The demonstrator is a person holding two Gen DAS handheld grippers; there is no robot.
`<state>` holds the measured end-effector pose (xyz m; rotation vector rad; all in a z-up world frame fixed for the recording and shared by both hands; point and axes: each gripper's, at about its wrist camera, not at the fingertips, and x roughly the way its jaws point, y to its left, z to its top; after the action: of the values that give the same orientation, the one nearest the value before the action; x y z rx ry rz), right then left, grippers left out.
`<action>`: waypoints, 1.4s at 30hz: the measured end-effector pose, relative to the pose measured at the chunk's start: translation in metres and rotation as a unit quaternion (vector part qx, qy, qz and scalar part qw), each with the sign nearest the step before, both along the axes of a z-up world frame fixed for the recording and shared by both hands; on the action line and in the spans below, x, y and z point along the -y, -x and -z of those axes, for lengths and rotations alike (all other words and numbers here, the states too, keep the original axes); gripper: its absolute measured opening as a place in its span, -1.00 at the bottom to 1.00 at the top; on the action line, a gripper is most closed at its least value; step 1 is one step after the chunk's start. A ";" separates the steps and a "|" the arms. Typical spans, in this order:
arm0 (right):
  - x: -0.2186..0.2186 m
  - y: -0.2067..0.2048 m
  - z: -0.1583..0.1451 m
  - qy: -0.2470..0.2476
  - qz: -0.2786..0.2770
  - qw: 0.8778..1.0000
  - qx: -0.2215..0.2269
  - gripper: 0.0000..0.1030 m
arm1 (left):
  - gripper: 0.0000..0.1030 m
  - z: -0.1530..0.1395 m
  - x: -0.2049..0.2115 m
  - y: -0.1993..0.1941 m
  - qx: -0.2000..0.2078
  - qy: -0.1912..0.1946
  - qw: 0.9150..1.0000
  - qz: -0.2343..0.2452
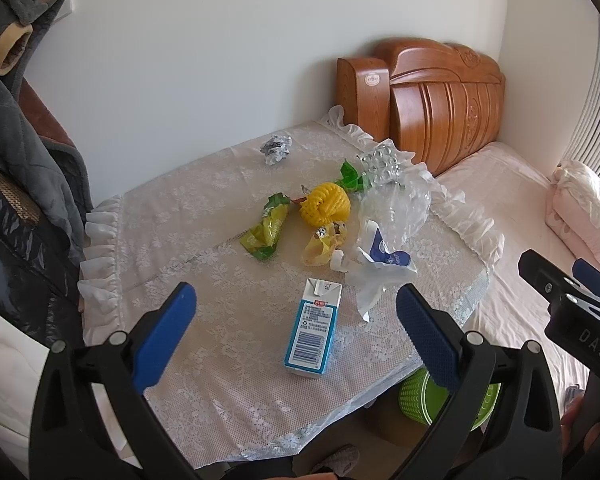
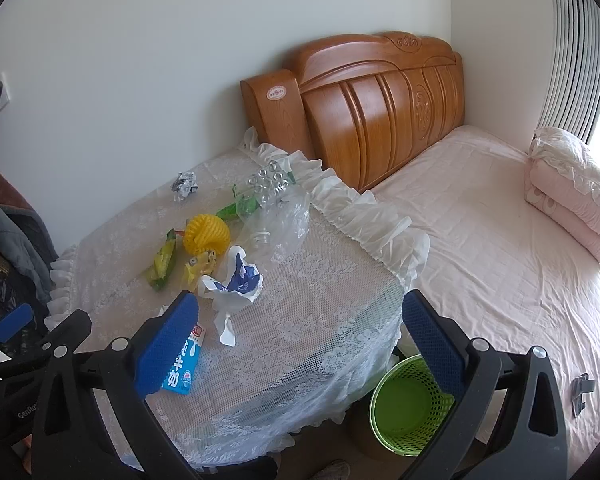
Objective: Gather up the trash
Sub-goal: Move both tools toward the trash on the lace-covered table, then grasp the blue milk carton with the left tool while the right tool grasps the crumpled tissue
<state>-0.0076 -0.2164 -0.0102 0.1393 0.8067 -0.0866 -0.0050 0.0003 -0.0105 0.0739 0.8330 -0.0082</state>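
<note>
Left wrist view shows our left tool spread wide around the milk carton at lower centre of the worktop — light, stiff; we'd pinch its long sides. Right tool is spread too, holding nothing.

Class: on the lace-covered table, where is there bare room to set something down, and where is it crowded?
Bare lace lies left of the milk carton toward the frilled edge, and around the crumpled foil at the back. The middle is crowded: yellow foam net, green wrapper, crushed plastic bottle, white bag.
</note>
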 end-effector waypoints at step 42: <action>-0.001 -0.054 0.109 -0.075 0.004 0.992 -0.105 0.96 | -0.17 0.152 -0.012 -0.081 -0.160 0.015 0.984 0.079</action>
<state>0.0464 -0.2154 -0.1187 0.2788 1.0223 -0.0480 0.0757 0.0121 -0.1621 0.1129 1.1473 -0.1864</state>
